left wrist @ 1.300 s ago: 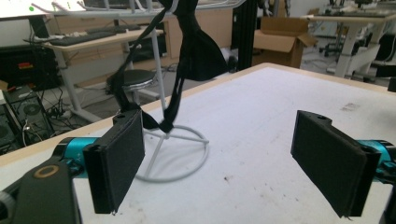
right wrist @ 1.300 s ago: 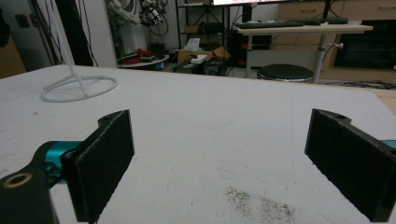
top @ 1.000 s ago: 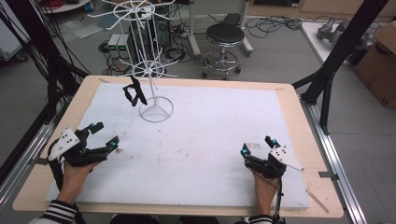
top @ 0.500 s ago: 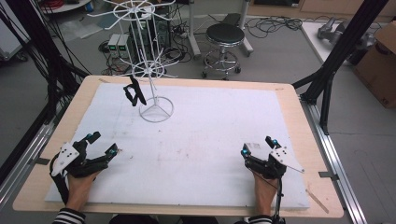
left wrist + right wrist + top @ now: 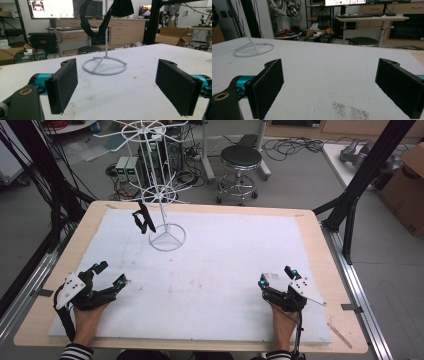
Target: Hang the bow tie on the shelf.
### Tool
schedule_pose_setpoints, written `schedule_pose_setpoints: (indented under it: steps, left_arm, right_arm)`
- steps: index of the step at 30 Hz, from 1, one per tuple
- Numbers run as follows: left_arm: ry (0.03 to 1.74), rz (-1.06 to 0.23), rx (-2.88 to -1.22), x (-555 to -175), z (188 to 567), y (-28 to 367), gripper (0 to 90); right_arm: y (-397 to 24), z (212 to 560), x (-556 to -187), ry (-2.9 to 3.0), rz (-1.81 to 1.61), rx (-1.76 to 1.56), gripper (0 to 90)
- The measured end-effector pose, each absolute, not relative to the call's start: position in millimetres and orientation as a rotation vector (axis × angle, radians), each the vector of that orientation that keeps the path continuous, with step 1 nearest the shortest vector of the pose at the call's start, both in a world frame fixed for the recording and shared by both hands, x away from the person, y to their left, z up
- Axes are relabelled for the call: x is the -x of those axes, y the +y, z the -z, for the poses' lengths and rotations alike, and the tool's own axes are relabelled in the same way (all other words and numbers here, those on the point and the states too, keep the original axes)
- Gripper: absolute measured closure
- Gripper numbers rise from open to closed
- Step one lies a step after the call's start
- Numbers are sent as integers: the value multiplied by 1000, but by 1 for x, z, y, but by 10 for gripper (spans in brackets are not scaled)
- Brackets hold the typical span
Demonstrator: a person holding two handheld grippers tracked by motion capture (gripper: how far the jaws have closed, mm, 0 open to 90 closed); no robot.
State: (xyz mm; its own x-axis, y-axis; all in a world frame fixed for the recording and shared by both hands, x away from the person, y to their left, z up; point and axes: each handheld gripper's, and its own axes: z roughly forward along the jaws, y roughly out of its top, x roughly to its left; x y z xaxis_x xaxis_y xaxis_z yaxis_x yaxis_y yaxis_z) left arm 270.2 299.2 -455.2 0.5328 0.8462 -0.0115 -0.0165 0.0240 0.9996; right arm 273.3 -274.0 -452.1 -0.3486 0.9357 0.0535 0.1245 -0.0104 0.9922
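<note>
high view — both jaws wide: left gripper (image 5: 110,276), right gripper (image 5: 276,278), black strap (image 5: 143,218) hangs apart.

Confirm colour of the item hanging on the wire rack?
Black. The hanging item shows best in the left gripper view, draped on the white wire rack.
</note>
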Motion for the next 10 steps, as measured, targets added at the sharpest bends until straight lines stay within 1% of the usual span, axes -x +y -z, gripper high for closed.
schedule_pose_setpoints:
  steps: [10]
  left_arm:
    - [780, -785, -1393, -270, 455, 299, 180]
  right_arm:
    - [-274, 452, -273, 1545, -1433, -1128, 72]
